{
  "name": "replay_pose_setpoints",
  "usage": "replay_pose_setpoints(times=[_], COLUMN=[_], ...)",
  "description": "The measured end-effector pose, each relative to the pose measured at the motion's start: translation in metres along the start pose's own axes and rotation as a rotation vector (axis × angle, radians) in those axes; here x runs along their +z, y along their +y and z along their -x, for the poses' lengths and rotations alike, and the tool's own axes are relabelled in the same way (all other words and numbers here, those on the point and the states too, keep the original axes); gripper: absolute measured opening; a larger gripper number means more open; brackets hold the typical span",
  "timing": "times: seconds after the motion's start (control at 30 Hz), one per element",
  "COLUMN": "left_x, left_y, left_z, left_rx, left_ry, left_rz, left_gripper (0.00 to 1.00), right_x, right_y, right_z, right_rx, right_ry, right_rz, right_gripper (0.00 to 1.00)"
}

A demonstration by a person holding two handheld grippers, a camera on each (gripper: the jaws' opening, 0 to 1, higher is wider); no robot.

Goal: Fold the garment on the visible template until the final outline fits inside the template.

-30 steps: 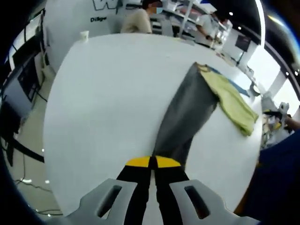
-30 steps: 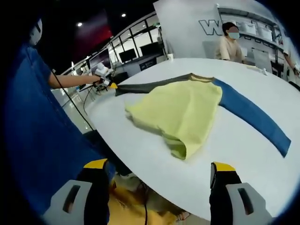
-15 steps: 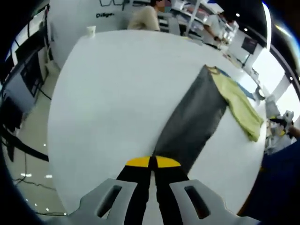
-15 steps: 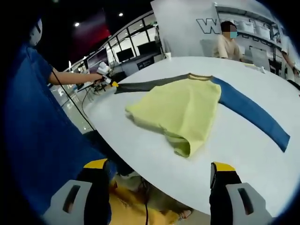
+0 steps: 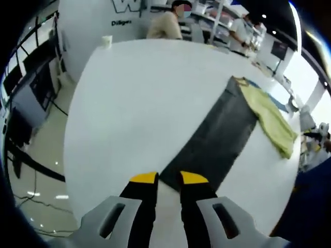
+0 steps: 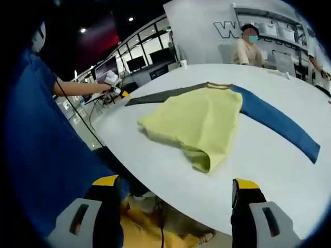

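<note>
Left gripper view: left hand-held gripper [image 5: 168,178] at the end of the grey sleeve [image 5: 217,139], jaws slightly parted, cuff edge lying between the yellow tips, apparently let go and flat on the white worktop [image 5: 134,103]. Beyond the sleeve, the yellow body [image 5: 269,116] of the garment, bunched toward the worktop's edge. Right gripper view: right hand-held gripper [image 6: 178,188] spread wide, holding nothing, hanging off the worktop edge nearest the yellow body [image 6: 199,121]. Grey sleeve [image 6: 160,95] stretched out on one side of the body, blue sleeve [image 6: 276,124] on the other, hem rumpled and doubled over. No template outline to be made out. Soft, light, limp knit by the look; likely to sag and drag when lifted. Best pinched at cuffs, hem corners or shoulder seams, not mid-panel.
</note>
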State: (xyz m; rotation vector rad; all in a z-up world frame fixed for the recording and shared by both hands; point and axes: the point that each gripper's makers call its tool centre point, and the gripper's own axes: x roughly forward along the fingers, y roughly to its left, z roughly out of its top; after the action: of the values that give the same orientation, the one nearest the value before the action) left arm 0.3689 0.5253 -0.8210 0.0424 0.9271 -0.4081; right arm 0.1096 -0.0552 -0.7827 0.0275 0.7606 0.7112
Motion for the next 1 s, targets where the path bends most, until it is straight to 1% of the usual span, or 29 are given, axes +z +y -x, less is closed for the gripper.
replay_pose_setpoints(times=[0.03,0.07,0.13,0.17,0.2,0.27,0.33,0.37,0.47,0.5,0.57,0.63,0.67,0.77,0.8,0.9,1.0], left_x=[0.005,0.007,0.014,0.016,0.015,0.017,0.016,0.015,0.013,0.011,0.008,0.006,0.003,0.000,-0.001,0.001,-0.002], left_y=[-0.005,-0.008,-0.009,-0.013,-0.023,-0.032,-0.048,-0.063,-0.081,-0.094,-0.112,-0.122,-0.135,-0.146,-0.162,-0.178,-0.199], left_z=[0.006,0.010,0.009,0.010,0.014,0.012,0.016,0.018,0.014,0.014,0.013,0.011,0.010,0.009,0.014,0.017,0.022], left_rx=[0.005,0.008,0.006,0.002,-0.003,-0.015,-0.021,-0.031,-0.061,-0.068,-0.087,-0.099,-0.116,-0.131,-0.130,-0.146,-0.153], left_ry=[-0.029,-0.039,-0.071,-0.080,-0.082,-0.089,-0.089,-0.097,-0.099,-0.103,-0.109,-0.106,-0.101,-0.099,-0.108,-0.132,-0.132], left_rz=[0.002,0.000,-0.007,-0.007,-0.006,-0.022,-0.038,-0.053,-0.084,-0.097,-0.101,-0.103,-0.117,-0.145,-0.144,-0.126,-0.148], left_gripper=[0.16,0.17,0.23,0.25,0.28,0.30,0.32,0.33,0.33,0.33,0.34,0.35,0.35,0.37,0.38,0.42,0.45], right_x=[-0.001,-0.001,0.000,0.000,0.000,0.001,0.001,0.001,0.001,0.000,0.000,0.000,0.000,-0.001,-0.001,-0.003,-0.003], right_y=[-0.001,-0.001,0.000,0.000,0.000,-0.001,-0.004,-0.006,-0.008,-0.009,-0.012,-0.013,-0.015,-0.017,-0.019,-0.022,-0.025], right_z=[-0.001,-0.002,-0.004,-0.005,-0.005,-0.007,-0.007,-0.007,-0.007,-0.006,-0.004,-0.003,-0.001,0.001,0.003,0.006,0.008], right_rx=[0.001,0.003,0.011,0.016,0.018,0.029,0.028,0.033,0.039,0.044,0.050,0.052,0.055,0.058,0.061,0.066,0.066], right_ry=[-0.002,-0.004,-0.011,-0.015,-0.017,-0.028,-0.036,-0.045,-0.055,-0.055,-0.061,-0.065,-0.071,-0.074,-0.080,-0.085,-0.098], right_rz=[0.001,0.001,-0.001,-0.001,-0.001,-0.003,0.001,-0.003,-0.001,0.003,0.006,0.004,0.004,0.007,0.006,0.006,0.000], right_gripper=[0.90,0.90,0.90,0.90,0.90,0.90,0.90,0.89,0.89,0.89,0.89,0.89,0.89,0.89,0.89,0.89,0.89])
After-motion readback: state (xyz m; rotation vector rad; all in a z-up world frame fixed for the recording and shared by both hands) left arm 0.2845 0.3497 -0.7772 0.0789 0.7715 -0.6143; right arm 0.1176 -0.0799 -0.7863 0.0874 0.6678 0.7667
